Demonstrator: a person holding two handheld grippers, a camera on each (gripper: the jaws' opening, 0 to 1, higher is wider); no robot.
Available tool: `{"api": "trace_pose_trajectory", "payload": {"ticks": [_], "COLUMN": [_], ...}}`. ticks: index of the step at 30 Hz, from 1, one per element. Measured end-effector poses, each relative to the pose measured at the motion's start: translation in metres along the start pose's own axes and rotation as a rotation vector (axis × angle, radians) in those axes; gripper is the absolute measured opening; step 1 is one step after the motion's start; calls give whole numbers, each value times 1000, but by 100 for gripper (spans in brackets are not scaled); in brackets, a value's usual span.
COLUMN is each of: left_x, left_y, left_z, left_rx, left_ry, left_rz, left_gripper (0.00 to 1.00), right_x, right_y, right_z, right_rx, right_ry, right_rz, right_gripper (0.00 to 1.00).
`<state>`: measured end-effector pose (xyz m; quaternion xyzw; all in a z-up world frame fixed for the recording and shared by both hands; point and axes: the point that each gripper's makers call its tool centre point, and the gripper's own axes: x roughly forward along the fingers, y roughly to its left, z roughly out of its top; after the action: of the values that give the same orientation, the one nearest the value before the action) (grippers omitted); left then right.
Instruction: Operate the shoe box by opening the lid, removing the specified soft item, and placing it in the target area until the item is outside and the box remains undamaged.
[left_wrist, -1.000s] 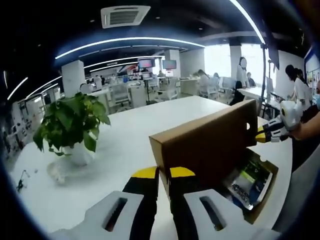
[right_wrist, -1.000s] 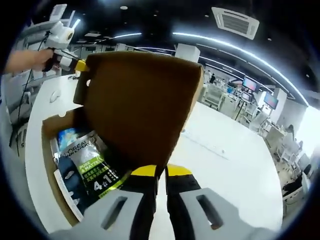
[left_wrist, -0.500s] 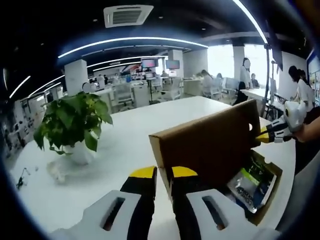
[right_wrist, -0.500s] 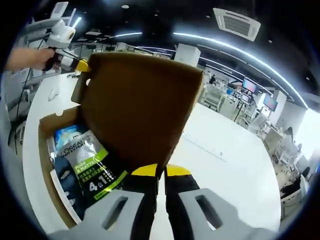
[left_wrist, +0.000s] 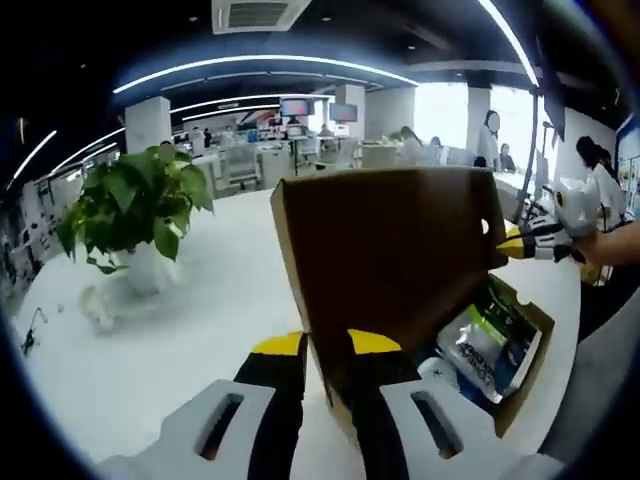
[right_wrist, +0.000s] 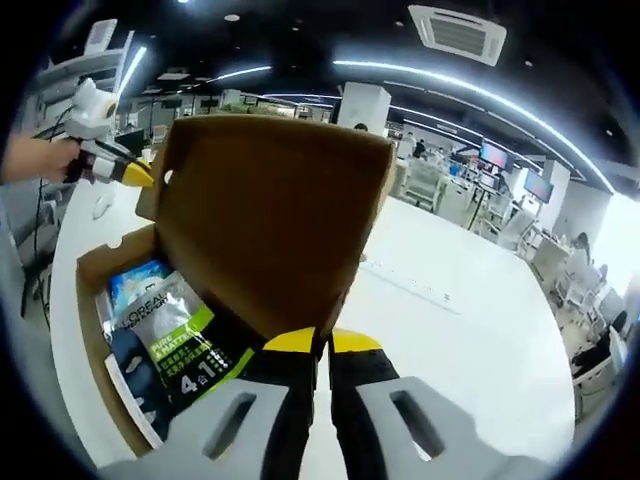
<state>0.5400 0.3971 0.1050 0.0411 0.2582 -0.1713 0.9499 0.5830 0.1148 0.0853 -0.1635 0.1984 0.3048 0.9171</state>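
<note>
1. The shoe box (right_wrist: 95, 330) sits on the white tabletop (left_wrist: 170, 330) with its brown lid (left_wrist: 390, 260) swung up to stand roughly upright over the far long side. Both grippers hold that lid, one at each end of its raised edge.

2. In the left gripper view, the left gripper (left_wrist: 325, 345) has its yellow-tipped jaws drawn nearly together over the lid's near corner, so I judge it clamped on the lid. The other gripper (left_wrist: 520, 245) shows at the far end of the same edge.

3. In the right gripper view, the right gripper (right_wrist: 315, 343) is pinched the same way on its own lid corner, jaws all but touching with cardboard between them.

4. The soft item, a packet (right_wrist: 175, 340) printed in green, white and blue, lies flat inside the open box, below the lid and on the open side of it. Its long axis appears to run along the box's length.

5. The opening step looks about done; the packet is not yet out.

6. The coming move turns on this: the packet lies down and to the left of the right gripper, and down and to the right of the left one. I cannot tell which is nearer. One gripper would have to let go and drop in while the other keeps the lid up.

7. A potted plant (left_wrist: 135, 215) stands well apart on the tabletop.
</note>
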Motion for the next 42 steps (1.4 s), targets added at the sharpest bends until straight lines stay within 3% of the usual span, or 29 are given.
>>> {"api": "trace_pose_trajectory", "payload": {"ticks": [6,7,8,42], "left_x": [4,5,6,44], "left_y": [11,11,13,32], "left_z": [-17,-13,-14,-10], "left_rx": [-52,-89,-112,-87], "left_ry": [17,-15,-8,60], "left_rz": [45,25,32,69], "left_gripper": [2,2,1,2], "right_x": [3,3,4,39], "right_y": [-2,-2,-3,-9], "right_z": [1,1,1,-10], "right_rx": [46,50,58,46], "right_ry": [8,8,11,87], "right_rz": [5,5,6,65], "right_gripper": [1,1,1,6]}}
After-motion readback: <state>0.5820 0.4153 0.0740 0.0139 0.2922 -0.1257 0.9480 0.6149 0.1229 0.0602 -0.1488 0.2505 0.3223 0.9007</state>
